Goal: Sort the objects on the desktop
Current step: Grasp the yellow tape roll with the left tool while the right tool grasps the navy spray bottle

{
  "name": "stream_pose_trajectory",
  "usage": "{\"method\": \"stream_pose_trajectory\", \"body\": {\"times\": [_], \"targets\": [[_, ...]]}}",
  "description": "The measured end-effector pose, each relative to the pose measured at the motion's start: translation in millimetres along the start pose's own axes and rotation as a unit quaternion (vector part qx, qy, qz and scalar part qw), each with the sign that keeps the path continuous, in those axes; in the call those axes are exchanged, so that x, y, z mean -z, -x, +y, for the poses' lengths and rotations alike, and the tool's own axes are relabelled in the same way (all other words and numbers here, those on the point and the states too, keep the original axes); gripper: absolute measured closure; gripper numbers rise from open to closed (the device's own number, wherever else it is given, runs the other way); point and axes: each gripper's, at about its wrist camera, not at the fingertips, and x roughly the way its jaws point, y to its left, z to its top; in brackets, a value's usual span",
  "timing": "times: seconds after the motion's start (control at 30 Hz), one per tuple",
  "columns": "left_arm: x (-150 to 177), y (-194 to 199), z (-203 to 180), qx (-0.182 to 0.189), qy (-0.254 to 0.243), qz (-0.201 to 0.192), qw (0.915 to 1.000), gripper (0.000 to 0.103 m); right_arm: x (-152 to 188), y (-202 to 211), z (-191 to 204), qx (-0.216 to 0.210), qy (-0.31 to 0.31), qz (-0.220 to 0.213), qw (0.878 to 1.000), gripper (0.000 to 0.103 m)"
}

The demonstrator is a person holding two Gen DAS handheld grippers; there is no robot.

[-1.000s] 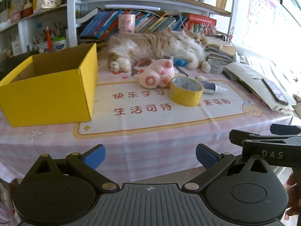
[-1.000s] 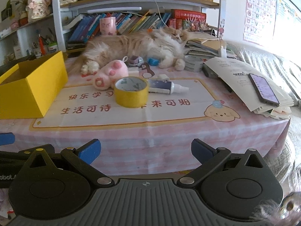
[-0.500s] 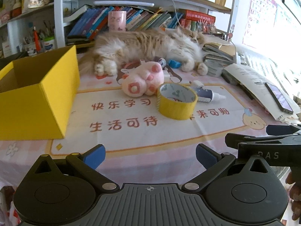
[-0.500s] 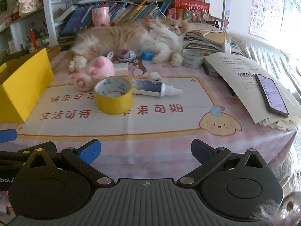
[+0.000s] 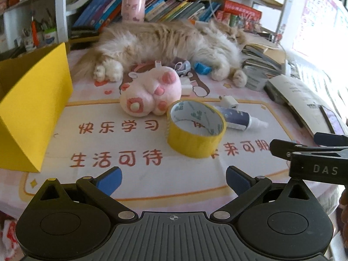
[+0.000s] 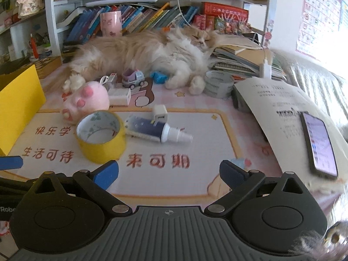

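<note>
A yellow tape roll [image 5: 195, 128] [image 6: 101, 136] lies on the printed desk mat, with a pink plush paw [image 5: 151, 92] [image 6: 86, 102] behind it and a dark blue spray bottle [image 5: 238, 119] [image 6: 156, 129] to its right. A small white charger [image 6: 159, 113] sits behind the bottle. An open yellow box [image 5: 32, 108] [image 6: 18, 104] stands at the left. My left gripper [image 5: 174, 181] is open and empty, short of the tape roll. My right gripper [image 6: 168, 175] is open and empty, in front of the bottle.
A fluffy cat [image 5: 167, 43] [image 6: 148, 52] sleeps along the back of the desk before a bookshelf. A toy car [image 6: 132, 78], a white adapter [image 6: 119, 96] and a grey tape roll [image 6: 218, 83] lie near it. Papers with a phone [image 6: 318, 145] are at the right.
Both grippers have moved forward over the desk, so the tape roll, plush paw and bottle are nearer. The jaws stay open. Nothing on the desk has moved.
</note>
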Motion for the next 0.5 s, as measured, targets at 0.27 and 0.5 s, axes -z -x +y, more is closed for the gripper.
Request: {"method": "stream_pose_trajectory", "body": {"times": [0.27, 0.5], "targets": [[-19, -38, -25, -0.014, -0.009, 0.001, 0.9999, 0.0, -24, -29, -28, -0.011, 0.018, -0.004, 1.0, 0.003], [-34, -66, -39, -0.031, -0.041, 0.006, 0.9987, 0.001, -36, -49, -42, -0.027, 0.035, 0.001, 0.999, 0.003]]}}
